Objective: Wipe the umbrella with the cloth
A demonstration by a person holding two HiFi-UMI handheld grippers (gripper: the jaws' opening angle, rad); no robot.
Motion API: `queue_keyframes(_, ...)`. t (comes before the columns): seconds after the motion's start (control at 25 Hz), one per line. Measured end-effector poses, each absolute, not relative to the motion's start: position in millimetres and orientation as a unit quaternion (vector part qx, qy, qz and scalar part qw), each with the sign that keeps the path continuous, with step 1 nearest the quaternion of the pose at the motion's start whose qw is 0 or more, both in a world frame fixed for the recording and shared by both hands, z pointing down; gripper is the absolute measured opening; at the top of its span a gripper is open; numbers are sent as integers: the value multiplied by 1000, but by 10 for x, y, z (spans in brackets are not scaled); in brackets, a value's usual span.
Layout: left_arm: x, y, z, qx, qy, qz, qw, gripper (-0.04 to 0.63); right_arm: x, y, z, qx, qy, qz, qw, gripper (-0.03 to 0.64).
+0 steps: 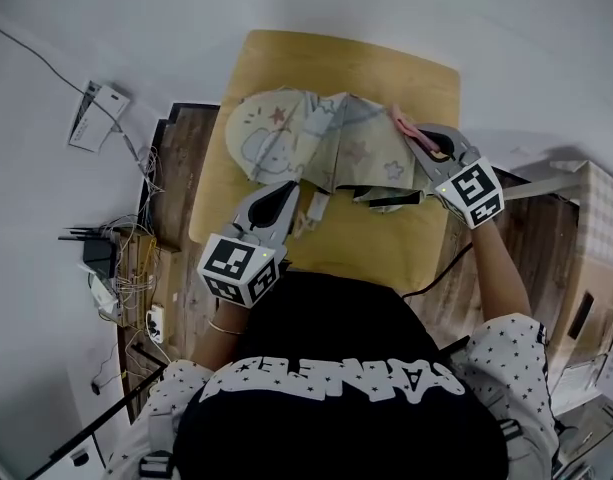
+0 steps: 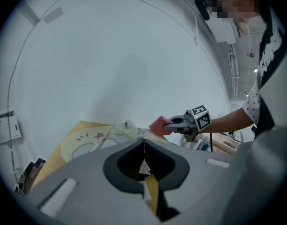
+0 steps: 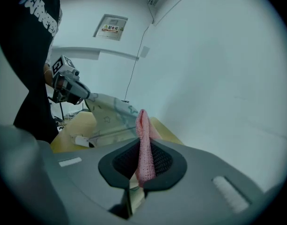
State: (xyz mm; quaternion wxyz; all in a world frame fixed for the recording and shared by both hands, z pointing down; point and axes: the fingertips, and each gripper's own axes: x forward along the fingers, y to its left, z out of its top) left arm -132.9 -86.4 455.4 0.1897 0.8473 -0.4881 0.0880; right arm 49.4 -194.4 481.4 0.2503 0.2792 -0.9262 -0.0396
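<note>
Head view: umbrella [image 1: 306,133] lay collapsed mid-frame on the table [image 1: 406,243], the left hand-held gripper [image 1: 284,192] pinched shut on its fabric edge, the right hand-held gripper [image 1: 414,136] clamped on the pink cloth [image 1: 400,121] at the canopy's right. Risk: a hard wipe could drag the fabric from the left pinch.

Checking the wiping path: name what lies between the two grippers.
In the head view, the umbrella fills the stretch from left gripper to right gripper.
</note>
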Motion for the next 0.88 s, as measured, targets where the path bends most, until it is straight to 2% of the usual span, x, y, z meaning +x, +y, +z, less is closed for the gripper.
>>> queue_keyframes(0.88, -1237, -1069, 4571, 860, -464, 98, 189, 4, 289, -1159, 5220, 219, -940, 18, 260, 34)
